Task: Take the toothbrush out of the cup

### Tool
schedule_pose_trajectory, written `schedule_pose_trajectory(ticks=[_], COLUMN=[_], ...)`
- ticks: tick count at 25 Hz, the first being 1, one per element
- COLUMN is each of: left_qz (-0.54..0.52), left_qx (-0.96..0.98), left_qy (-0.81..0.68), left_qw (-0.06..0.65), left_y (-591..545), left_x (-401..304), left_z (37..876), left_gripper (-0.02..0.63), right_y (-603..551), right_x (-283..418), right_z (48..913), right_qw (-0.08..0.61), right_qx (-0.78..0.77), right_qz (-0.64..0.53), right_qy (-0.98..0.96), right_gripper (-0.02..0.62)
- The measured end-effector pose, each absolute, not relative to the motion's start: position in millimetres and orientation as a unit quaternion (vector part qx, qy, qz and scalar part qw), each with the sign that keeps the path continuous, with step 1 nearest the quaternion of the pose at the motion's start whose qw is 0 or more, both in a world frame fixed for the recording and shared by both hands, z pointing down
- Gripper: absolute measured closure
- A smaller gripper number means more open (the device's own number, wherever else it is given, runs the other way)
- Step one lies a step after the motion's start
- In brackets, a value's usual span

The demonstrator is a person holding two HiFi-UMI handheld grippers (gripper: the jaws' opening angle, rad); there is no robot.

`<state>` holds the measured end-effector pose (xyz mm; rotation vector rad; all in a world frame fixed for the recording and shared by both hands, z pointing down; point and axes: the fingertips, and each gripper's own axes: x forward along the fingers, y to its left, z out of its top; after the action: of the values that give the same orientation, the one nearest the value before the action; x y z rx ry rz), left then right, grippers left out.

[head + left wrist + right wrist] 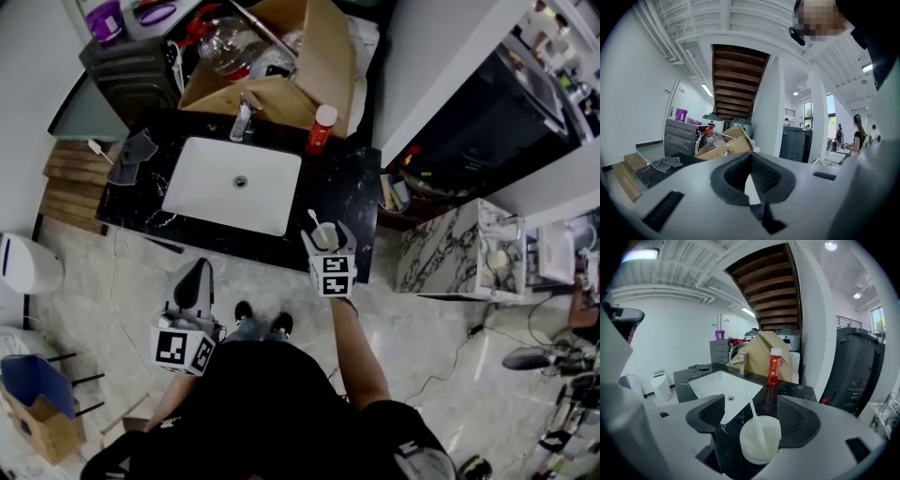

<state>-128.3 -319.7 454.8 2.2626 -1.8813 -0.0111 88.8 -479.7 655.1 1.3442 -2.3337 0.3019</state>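
Makeshift washroom: sink [208, 189], faucet [242, 122], black countertop [352, 202]

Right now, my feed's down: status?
Left gripper shut, empty. Right gripper open, straddling cup. Toothbrush in cup, untouched. Nothing in the way.

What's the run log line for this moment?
right gripper: open, cup between fingers | toothbrush: in cup | left gripper: shut, empty

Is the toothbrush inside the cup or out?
Inside. The white toothbrush stands in the white cup, its top poking above the rim.
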Motion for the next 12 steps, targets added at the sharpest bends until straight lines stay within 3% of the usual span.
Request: schedule_pose_trajectory(ticks=[12], left_qz=[-0.005], left_qx=[0.756], left_qy=[-0.646], left_qw=[0.102], left_y=[-316.9], left_x=[-137.6], left_z=[457.3], left_gripper=[0.601], right_y=[-495.2], right_x=[77.0], right_z=[689.2], right_qw=[0.324], right_qx=[0.45], right_qz=[0.081], right_qy=[-0.828], right_gripper=[0.407])
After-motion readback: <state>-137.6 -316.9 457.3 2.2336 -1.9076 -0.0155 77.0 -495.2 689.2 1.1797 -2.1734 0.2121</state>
